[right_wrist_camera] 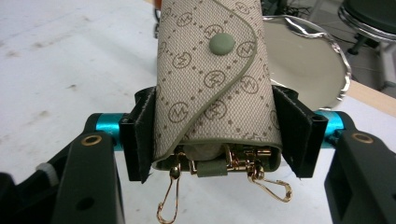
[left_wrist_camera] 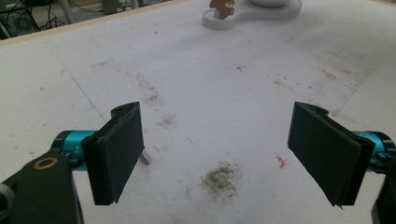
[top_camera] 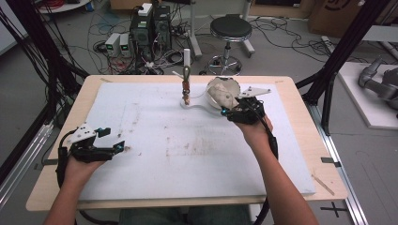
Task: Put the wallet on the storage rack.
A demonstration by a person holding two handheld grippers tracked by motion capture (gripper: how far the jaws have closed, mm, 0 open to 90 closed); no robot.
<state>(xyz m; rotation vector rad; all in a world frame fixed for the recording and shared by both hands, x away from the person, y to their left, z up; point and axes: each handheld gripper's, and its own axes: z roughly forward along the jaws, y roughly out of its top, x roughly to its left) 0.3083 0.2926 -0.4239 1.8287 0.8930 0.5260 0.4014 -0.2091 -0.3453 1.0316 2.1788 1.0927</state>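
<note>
A beige monogram key pouch (right_wrist_camera: 212,79) with a green snap button and gold clips (right_wrist_camera: 170,196) hanging from its open end sits between the jaws of my right gripper (right_wrist_camera: 219,135), which is shut on its two sides. In the high view that right gripper (top_camera: 230,107) holds the pouch (top_camera: 223,96) at the far middle of the table, just in front of a round silvery dish (top_camera: 224,83). My left gripper (top_camera: 112,139) rests near the table's left front. Its jaws stand wide open around bare board, as the left gripper view shows (left_wrist_camera: 219,154).
A white foam board (top_camera: 155,154) covers the wooden table. A white stand base (top_camera: 197,105) at the far middle carries the dish (right_wrist_camera: 308,60) and a thin post with a brown piece (top_camera: 187,89). A stool (top_camera: 230,30), computers and cables are on the floor beyond.
</note>
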